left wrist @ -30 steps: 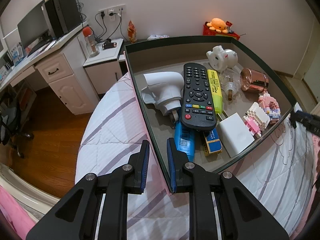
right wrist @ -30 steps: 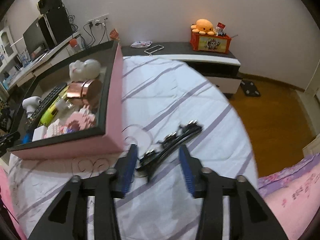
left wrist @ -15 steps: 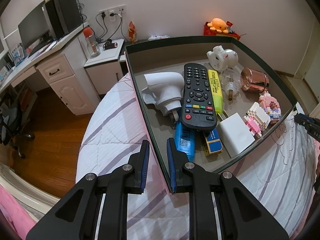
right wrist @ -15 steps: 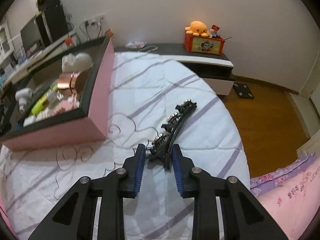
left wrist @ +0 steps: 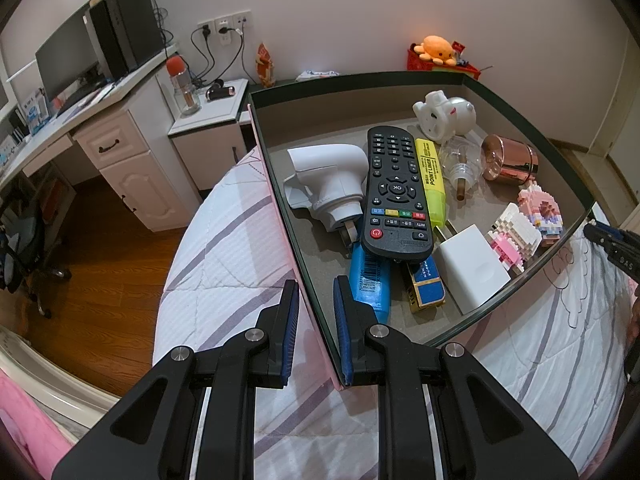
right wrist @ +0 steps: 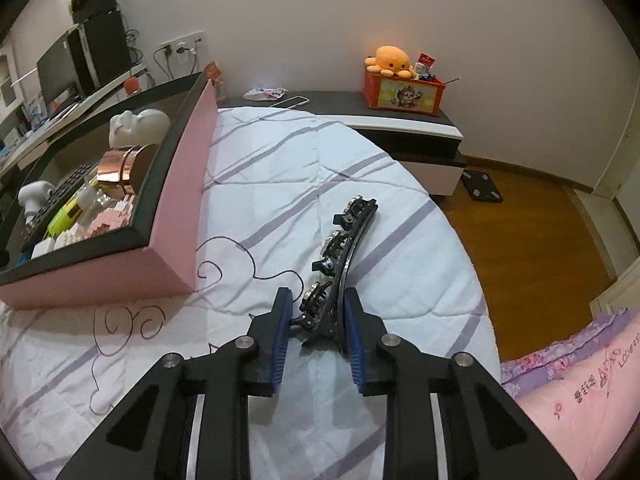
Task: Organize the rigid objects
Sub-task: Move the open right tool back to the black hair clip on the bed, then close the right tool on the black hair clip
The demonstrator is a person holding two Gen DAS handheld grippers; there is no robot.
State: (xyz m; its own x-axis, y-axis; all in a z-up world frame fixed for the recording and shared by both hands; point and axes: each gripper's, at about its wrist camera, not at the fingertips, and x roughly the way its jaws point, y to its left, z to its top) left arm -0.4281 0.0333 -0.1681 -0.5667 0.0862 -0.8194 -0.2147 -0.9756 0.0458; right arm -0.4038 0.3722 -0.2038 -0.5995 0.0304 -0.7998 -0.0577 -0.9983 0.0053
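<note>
Now, by size:
Bed [right wrist: 280, 184]: white quilt with purple stripes, carrying everything below.
Box [left wrist: 280, 184]: pink-walled, dark-rimmed, resting on the bed; holds a remote [left wrist: 394, 192] and other small items.
Left gripper [left wrist: 314, 320]: its 2 blue pads straddle the box's near wall, pinching it.
Right gripper [right wrist: 316, 324]: jaws closed onto the clip's near end.
Hair clip [right wrist: 344, 252]: black, curved, jewelled; its length extends forward beyond the fingertips, over the quilt, right of the box.

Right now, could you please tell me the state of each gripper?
Left gripper: closed on the pink box wall.
Right gripper: closed on the black hair clip.
</note>
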